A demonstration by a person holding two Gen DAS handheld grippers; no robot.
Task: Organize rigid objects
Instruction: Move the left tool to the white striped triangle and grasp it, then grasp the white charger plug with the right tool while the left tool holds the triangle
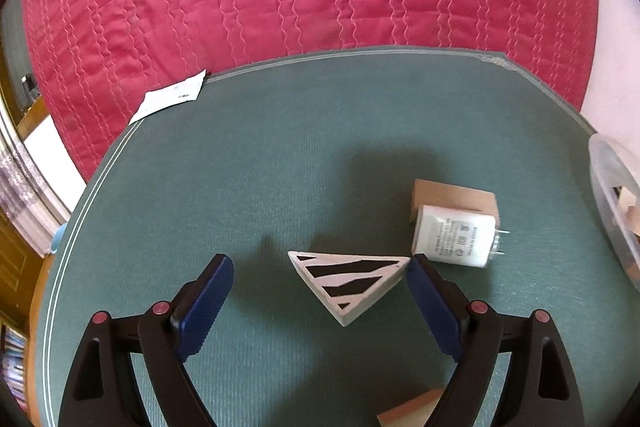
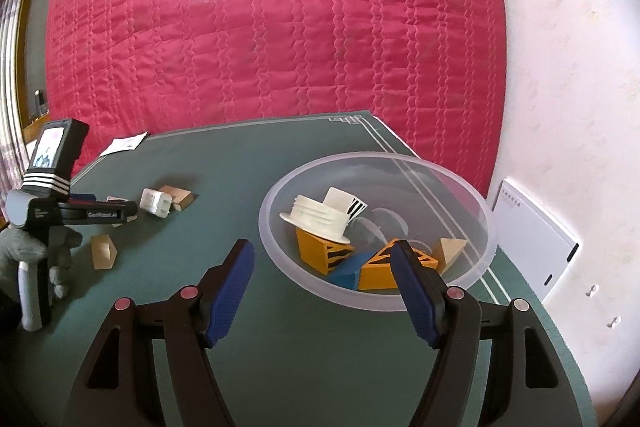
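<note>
The left gripper [image 1: 320, 263] is spread around a white black-striped triangular block [image 1: 349, 283]; the right gripper [image 2: 322, 251], spread, hovers before the translucent plastic bowl [image 2: 276, 247].

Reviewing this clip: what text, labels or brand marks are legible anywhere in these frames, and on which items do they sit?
None can be read in full.
White cylindrical part: several lines of grey print and symbols, too blurred to read.
Paper slip at the mat's far edge: small dark print, too small.
Left gripper: white lettering on its black body, blurred.
White panel by the wall: a row of tiny marks, unreadable.
</note>
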